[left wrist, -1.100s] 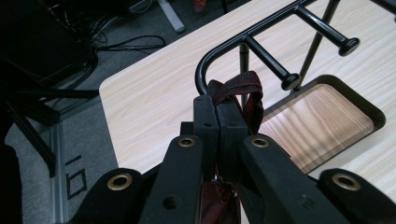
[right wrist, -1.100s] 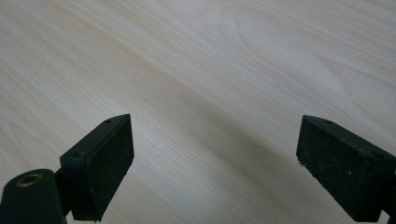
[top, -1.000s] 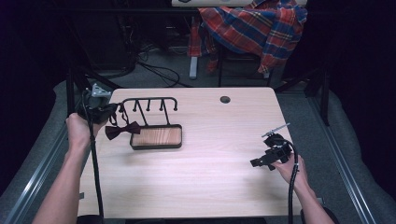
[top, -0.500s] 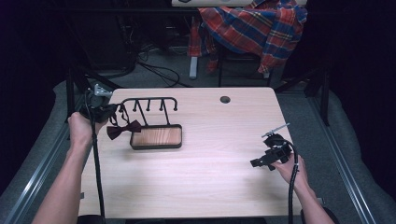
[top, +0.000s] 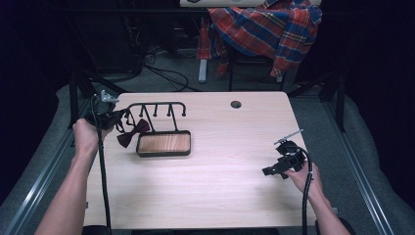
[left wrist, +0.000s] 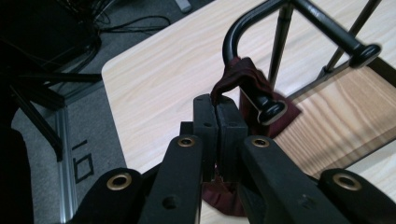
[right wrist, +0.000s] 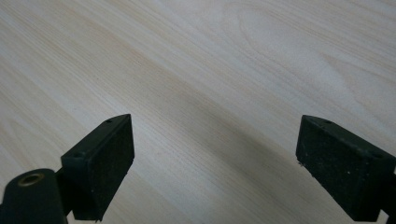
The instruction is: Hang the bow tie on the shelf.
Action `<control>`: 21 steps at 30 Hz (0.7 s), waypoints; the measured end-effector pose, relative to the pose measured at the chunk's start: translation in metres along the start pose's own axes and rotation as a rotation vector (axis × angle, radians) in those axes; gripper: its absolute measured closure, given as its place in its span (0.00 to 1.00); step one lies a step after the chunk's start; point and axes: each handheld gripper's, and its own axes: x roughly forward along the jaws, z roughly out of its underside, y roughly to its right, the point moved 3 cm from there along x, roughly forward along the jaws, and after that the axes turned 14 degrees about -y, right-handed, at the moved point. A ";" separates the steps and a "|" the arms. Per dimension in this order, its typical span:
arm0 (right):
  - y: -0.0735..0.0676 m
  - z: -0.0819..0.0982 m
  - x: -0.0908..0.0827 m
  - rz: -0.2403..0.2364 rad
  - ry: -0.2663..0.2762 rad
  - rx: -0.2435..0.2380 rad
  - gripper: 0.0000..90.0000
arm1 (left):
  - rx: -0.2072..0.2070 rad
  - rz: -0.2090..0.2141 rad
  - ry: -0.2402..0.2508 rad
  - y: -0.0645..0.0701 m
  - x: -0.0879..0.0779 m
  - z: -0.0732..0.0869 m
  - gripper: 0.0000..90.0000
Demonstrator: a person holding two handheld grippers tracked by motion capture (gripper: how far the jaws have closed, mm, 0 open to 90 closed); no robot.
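Left gripper (left wrist: pixel 218 105) clamped on the strap of the dark red bow tie (top: pixel 133 133), jaws pressed together, right at the left end of the black hook rack (top: pixel 156 107). Bow tie hangs off that end hook, just left of the rack's wooden tray (top: pixel 163 144). Right gripper (top: pixel 275 170) well right of the rack, low over bare table (top: pixel 215 196), jaws wide apart, holding nothing.

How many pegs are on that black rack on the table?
4, as far as the high view shows. They stick out in a row along the top bar of the black rack; the leftmost carries the dark red bow tie's strap, pinched by the left gripper.
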 end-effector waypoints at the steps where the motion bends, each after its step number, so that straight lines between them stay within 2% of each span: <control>1: 0.000 0.000 0.000 -0.001 0.000 -0.001 0.12 | -0.002 0.001 0.000 0.000 0.001 0.000 0.98; 9: 0.001 0.000 -0.001 0.004 -0.010 -0.010 0.12 | -0.001 0.003 -0.002 0.000 0.001 0.003 0.97; 11: -0.001 0.000 0.001 0.001 0.011 0.007 0.12 | 0.003 0.003 -0.007 0.001 0.001 0.003 0.96; 13: 0.000 0.000 0.000 0.002 -0.006 -0.004 0.12 | 0.007 0.000 -0.013 0.001 0.002 0.004 0.94; 21: -0.001 0.000 0.001 0.004 0.007 0.009 0.12 | 0.007 -0.013 -0.031 0.000 0.001 0.006 0.87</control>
